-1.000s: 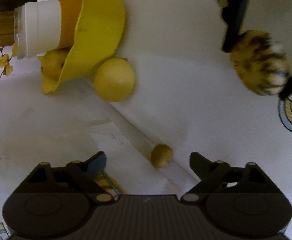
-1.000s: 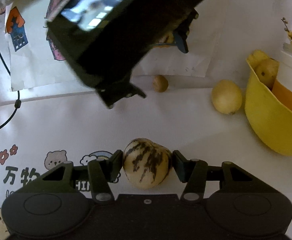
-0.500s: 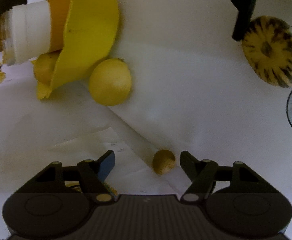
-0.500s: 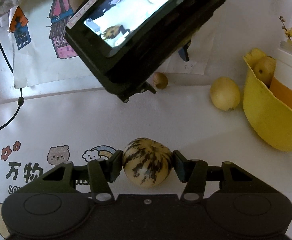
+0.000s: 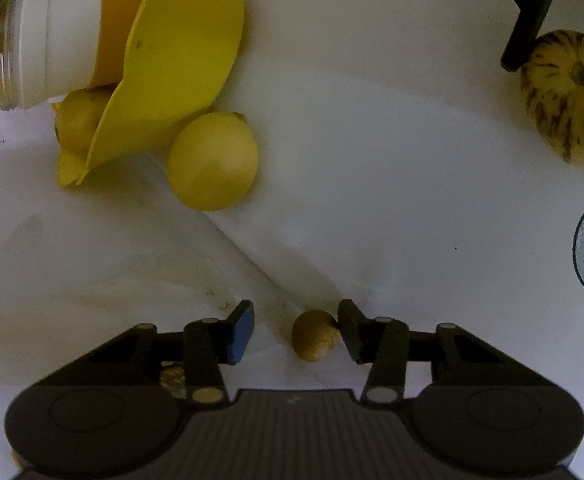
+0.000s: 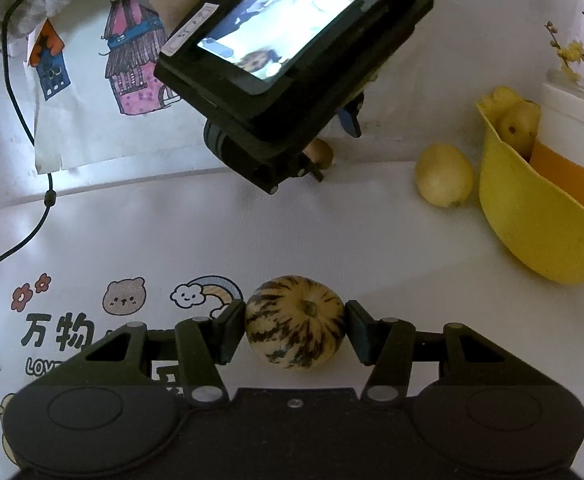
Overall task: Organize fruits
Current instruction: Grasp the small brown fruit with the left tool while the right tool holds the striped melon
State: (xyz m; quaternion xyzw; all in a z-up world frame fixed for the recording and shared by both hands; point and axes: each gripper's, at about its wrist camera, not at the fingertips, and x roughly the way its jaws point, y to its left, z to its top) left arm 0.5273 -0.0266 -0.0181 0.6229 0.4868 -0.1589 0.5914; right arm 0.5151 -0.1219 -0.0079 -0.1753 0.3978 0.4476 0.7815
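Four fruits are showing: a striped melon point(image 6: 295, 322) clamped between the right gripper's point(image 6: 295, 330) pads, a lemon point(image 5: 212, 161) lying beside the yellow bowl point(image 5: 180, 60), a second yellow fruit point(image 5: 80, 120) sitting inside it, and one small nut-brown fruit point(image 5: 315, 335) on the white table point(image 5: 372, 180). A white-and-orange cup point(image 5: 64, 56) is leaning in the bowl, and the left tool's lit screen point(image 6: 284, 36) is blocking the right view. The left gripper point(image 5: 296, 330), wide a second ago, is closing around the brown fruit, its right pad touching it, the left one apart.
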